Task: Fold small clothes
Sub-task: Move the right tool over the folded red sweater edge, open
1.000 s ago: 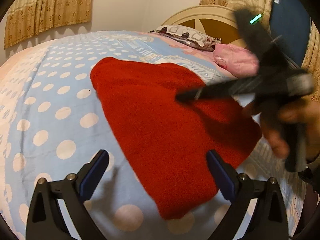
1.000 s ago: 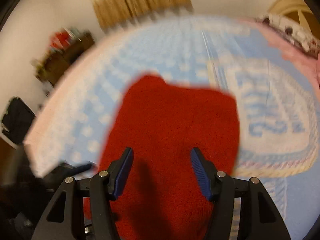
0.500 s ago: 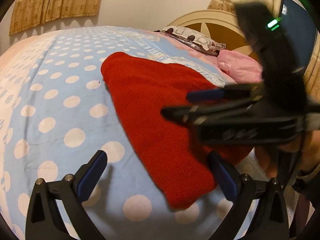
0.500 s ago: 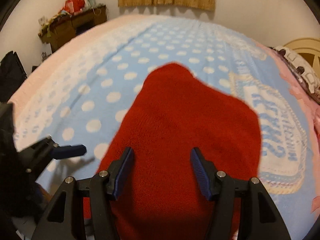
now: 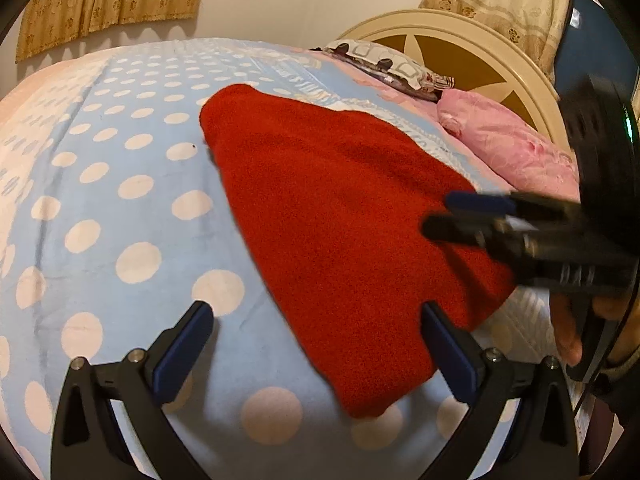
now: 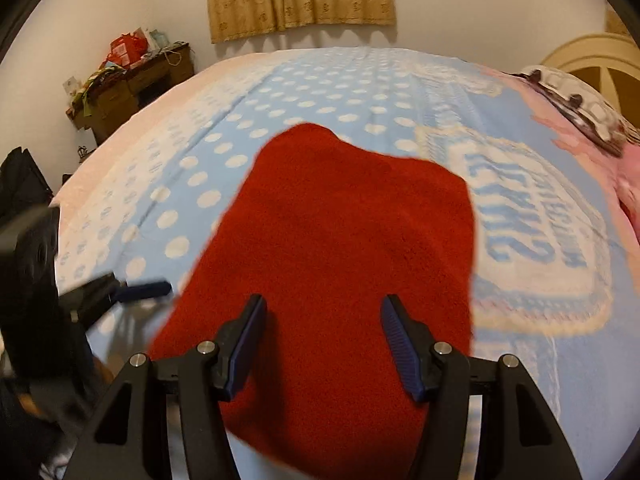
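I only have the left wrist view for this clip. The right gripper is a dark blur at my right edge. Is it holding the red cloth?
Observer: No. In its own view the right gripper is open, fingers empty over the red cloth.
Operator: Anything printed on the blanket right of the cloth?
Observer: Yes, a cream patch with blue lettering.
Operator: What lies beyond the bed's far left?
Observer: A cluttered wooden cabinet by the wall.

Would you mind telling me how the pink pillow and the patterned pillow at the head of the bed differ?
The pink pillow is a plain pink; the patterned pillow is pale with dark, ring-like markings. The pink pillow lies nearer the left wrist camera and looks plump; the patterned pillow lies farther back and looks flatter. Both rest on the bed against the cream headboard, beyond the red garment.
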{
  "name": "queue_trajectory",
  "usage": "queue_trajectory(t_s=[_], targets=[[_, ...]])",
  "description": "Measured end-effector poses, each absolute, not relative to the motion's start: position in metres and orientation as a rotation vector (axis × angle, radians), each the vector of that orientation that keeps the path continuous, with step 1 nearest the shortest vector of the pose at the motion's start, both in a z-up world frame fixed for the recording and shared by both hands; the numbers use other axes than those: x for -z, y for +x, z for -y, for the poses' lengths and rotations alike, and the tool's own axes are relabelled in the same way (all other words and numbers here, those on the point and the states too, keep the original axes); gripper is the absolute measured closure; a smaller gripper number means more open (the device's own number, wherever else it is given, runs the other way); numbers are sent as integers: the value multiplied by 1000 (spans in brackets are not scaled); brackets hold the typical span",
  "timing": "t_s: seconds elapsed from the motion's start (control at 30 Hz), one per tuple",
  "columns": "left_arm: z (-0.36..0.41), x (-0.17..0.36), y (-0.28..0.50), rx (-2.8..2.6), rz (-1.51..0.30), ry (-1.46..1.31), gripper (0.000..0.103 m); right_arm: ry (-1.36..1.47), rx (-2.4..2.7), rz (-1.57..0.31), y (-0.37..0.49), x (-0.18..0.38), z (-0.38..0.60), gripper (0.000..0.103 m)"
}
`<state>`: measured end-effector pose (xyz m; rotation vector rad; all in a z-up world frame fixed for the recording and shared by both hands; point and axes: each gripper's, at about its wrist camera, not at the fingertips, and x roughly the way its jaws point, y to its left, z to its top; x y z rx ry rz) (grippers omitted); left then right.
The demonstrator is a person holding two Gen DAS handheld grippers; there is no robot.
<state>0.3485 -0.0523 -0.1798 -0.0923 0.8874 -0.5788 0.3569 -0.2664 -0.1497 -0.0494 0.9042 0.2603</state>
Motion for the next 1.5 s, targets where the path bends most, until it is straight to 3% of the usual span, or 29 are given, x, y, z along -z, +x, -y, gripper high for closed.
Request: queue_trajectory(t_s=[0.33,0.57,0.73,0.93,1.17,1.5], targets=[[54,182,349,571,-901,-81,0,-101,-267,-859,342,166,274,43],[51,174,341,550,-829,-83,0,12,-301,-797,353,124,288,42],[52,175,343,531,-842,-75,0,64,-281,-974,402,154,297,42],[57,163,345,479,-893,-46,0,-5,-285,-951,404,164,293,42],[66,148,354,450,-863,-13,0,145,-313,-812,400,130,340,42],[72,174,367,483,-914,-77,0,428,-303,-926,436,181,396,39]])
